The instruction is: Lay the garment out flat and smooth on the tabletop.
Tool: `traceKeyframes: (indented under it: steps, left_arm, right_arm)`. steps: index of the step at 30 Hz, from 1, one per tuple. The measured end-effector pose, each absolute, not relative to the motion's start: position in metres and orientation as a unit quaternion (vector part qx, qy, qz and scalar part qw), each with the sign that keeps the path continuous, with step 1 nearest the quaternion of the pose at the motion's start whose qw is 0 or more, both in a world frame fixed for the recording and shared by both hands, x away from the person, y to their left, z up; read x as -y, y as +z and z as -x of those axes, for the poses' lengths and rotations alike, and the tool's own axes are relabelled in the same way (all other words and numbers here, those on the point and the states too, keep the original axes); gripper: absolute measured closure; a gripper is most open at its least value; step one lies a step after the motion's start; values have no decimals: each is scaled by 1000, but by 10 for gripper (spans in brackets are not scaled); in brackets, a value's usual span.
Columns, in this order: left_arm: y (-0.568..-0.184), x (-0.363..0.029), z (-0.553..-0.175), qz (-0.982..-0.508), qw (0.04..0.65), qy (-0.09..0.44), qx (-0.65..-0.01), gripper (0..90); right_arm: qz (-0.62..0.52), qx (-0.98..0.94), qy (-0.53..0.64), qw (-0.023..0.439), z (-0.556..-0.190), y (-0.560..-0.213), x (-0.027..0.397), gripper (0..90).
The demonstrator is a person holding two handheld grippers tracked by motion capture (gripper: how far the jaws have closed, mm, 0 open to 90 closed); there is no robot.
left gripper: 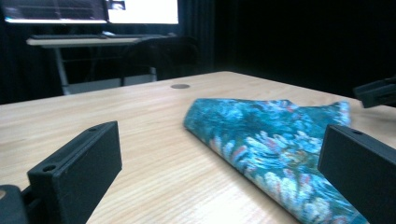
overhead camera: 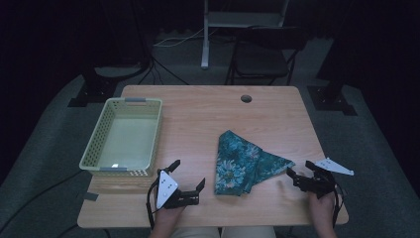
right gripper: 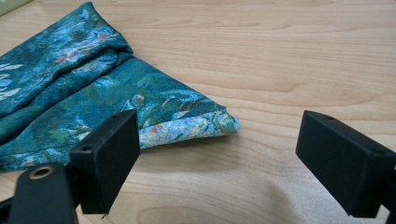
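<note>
A folded teal floral cloth (overhead camera: pixel 247 163) lies on the table (overhead camera: pixel 208 114), right of centre toward the near edge. The left gripper (overhead camera: pixel 188 177) sits just left of it, fingers apart and holding nothing. The right gripper (overhead camera: pixel 299 173) faces the cloth's right corner — fingers apart too. A pale green basket (overhead camera: pixel 124 136) stands at far left — well clear. Bare wood lies between fingers and cloth.

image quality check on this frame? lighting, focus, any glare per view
High view: dim, room behind nearly black, table evenly lit, teal cloth soft but readable. Left gripper view: cloth blurs toward the lens, bright overexposed screens top left. Right gripper view: well lit, cloth corner sharp, near jaws soft.
</note>
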State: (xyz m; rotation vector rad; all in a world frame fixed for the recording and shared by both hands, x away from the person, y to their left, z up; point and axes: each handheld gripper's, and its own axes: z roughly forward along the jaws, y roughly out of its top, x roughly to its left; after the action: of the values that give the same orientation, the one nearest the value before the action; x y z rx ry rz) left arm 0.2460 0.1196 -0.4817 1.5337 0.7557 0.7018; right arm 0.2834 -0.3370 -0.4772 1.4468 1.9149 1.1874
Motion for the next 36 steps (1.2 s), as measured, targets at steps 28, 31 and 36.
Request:
traceKeyframes:
  steps: [28, 31, 36]
  left_arm:
    - [-452, -89, -264, -774, 524, 136, -328, 33]
    - [-447, -78, -268, -777, 521, 127, -330, 33]
    - [-439, -60, -275, -781, 522, 113, -324, 33]
  right_arm:
    - [-527, -695, 435, 223, -285, -477, 338, 132]
    - [-527, -695, 435, 222, -285, -477, 337, 133]
    - [-526, -699, 433, 215, -286, -478, 337, 133]
